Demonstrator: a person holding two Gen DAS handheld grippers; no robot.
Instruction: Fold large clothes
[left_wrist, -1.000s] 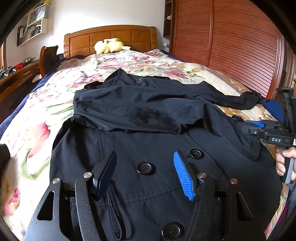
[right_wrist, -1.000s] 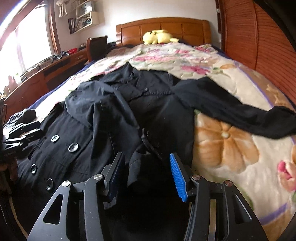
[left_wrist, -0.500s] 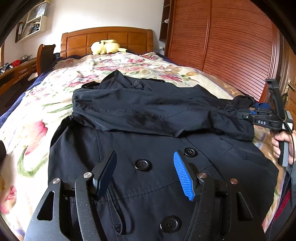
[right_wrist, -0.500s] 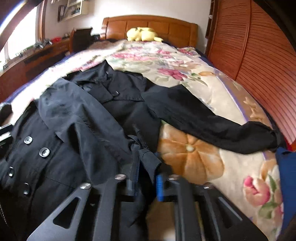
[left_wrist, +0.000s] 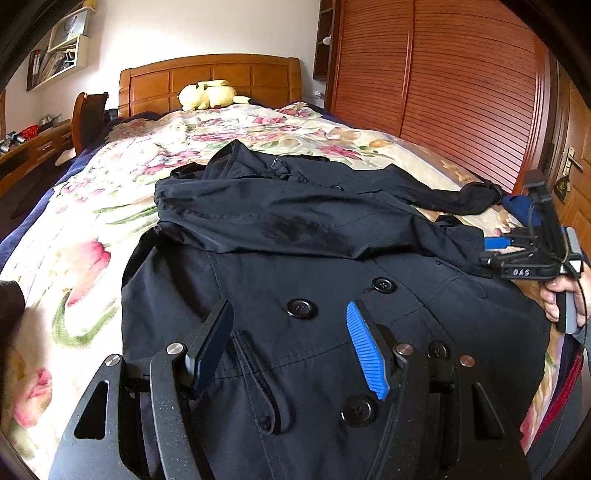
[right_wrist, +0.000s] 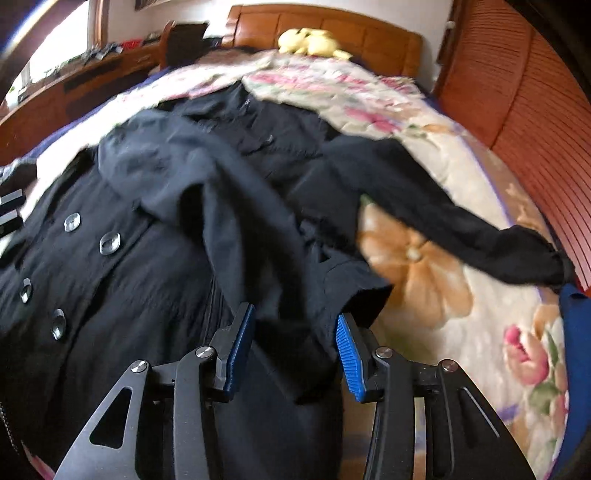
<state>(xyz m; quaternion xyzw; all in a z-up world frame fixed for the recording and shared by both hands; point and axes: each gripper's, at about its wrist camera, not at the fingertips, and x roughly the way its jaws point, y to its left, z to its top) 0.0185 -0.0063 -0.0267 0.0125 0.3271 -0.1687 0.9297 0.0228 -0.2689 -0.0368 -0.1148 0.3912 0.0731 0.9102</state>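
Note:
A large black double-breasted coat (left_wrist: 314, 266) lies front up on the floral bedspread (left_wrist: 110, 206). One sleeve is folded across its chest; the other sleeve (right_wrist: 461, 221) stretches out to the right. My left gripper (left_wrist: 291, 339) is open and empty, hovering over the coat's buttons. My right gripper (right_wrist: 293, 347) is open, its blue pads on either side of the folded sleeve's cuff (right_wrist: 343, 288) without pinching it. The right gripper also shows in the left wrist view (left_wrist: 524, 251) at the coat's right edge.
A yellow plush toy (left_wrist: 207, 98) sits by the wooden headboard (left_wrist: 207, 81). A slatted wooden wardrobe (left_wrist: 461, 92) runs along the right side of the bed. A desk (right_wrist: 74, 81) and a chair (left_wrist: 86, 122) stand to the left.
My right gripper closed on the sleeve cuff half a second ago, carried it a little over the coat, and has now opened. My left gripper stayed open over the buttons.

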